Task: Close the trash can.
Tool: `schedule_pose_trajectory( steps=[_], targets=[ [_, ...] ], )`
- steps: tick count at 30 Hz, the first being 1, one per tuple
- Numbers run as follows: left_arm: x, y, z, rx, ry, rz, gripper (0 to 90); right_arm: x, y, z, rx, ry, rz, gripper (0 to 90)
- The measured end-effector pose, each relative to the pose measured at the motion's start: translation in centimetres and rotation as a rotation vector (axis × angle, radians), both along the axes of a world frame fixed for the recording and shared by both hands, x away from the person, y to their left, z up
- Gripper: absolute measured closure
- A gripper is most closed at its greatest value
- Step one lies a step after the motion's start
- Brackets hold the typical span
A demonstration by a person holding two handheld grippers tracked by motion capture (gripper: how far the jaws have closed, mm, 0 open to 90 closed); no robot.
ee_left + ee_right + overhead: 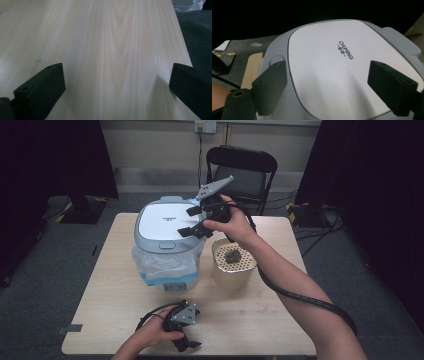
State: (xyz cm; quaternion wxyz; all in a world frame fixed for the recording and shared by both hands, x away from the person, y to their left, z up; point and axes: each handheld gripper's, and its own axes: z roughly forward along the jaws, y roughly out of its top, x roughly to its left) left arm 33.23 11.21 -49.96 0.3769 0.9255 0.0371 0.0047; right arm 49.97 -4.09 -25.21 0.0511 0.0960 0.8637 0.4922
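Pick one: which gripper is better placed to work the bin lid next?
Right. The right gripper hangs open over the bin lid; the left gripper rests open at the table's near edge.

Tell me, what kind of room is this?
Probably a recording room or lab, not a home: black curtains hang on both sides, cables lie on the grey carpet, and a folding chair stands behind one wooden table.

One lidded bin [162, 227] with a plastic liner stands near the counter's [115, 285] far edge. One perforated beige container [231, 262] sits just beside it. Two hand-held grippers (one per hand): left [186, 340], right [192, 222]. One black chair [245, 170] stands beyond the counter.
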Motion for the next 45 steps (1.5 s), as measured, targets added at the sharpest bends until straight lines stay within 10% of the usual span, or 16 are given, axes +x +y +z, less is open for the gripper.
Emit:
schedule_pose_trajectory(
  steps=[45],
  targets=[
    [0.2,0.1,0.0,0.001,-0.032,-0.018,0.0,-2.2,-6.9,-1.7,-0.006,-0.011,-0.054,14.8]
  ],
)
